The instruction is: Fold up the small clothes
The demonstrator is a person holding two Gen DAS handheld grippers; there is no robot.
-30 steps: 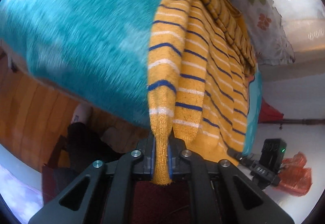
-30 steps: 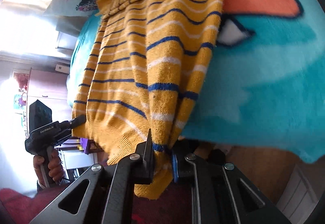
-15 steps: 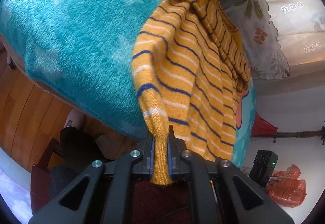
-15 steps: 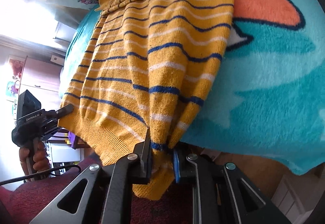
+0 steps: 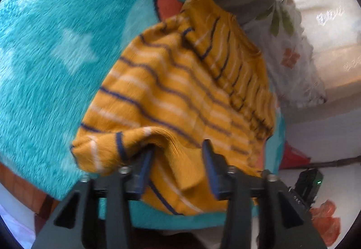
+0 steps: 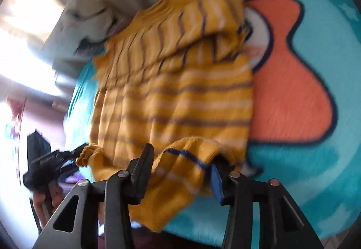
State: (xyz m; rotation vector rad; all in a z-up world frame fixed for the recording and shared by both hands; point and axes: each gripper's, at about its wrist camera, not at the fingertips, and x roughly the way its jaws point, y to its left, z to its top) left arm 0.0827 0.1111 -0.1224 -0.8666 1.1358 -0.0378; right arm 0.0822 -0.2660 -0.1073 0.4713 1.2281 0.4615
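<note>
Since the earlier frames, both bottom corners of the yellow striped sweater (image 5: 180,91) have been carried forward over the garment, and the pinches that were clamped on them have let go. The left hand-held gripper (image 5: 178,167) now has its jaws opening, with the ribbed hem lying loose between them and draped against the left finger; the pads no longer press on the knit. The right hand-held gripper (image 6: 180,172) is likewise opening, a folded hem corner with a blue stripe bunched between its fingers but not squeezed. The sweater lies on the bed, on a teal fleece blanket (image 5: 45,57) with white stars and an orange patch (image 6: 291,82), its lower part doubled back toward the collar, a sleeve folded across the chest at the far end. Floral pillows (image 5: 291,54) sit just beyond the collar. In the right wrist view, the person's hand (image 6: 42,199) grips the left tool's handle near the left edge.
</note>
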